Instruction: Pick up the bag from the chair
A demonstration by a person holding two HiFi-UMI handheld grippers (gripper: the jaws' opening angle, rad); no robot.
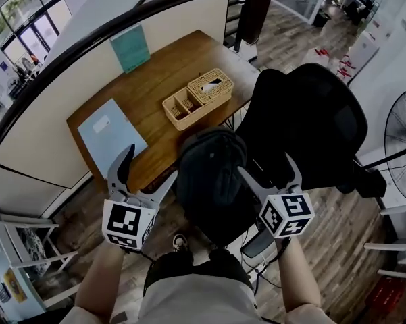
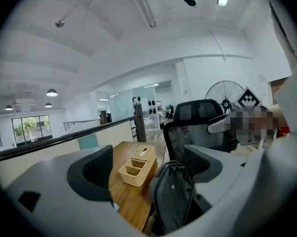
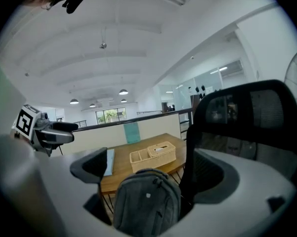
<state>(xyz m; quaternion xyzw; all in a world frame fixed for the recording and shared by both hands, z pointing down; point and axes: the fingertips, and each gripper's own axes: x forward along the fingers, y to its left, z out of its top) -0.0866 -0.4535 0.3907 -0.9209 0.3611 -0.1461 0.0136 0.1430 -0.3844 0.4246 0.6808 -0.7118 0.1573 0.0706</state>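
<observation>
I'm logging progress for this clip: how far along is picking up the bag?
Done: nothing; the bag rests on the chair, unlifted. In hand: the left gripper and right gripper flank it, both open, touching nothing. Left: close on the bag and lift it off.

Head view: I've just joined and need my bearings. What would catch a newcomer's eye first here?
A dark grey bag stands upright in the middle, in front of the black chair. The left gripper and right gripper flank it, both open and holding nothing. Beyond them, a wicker basket sits on the wooden table.
</observation>
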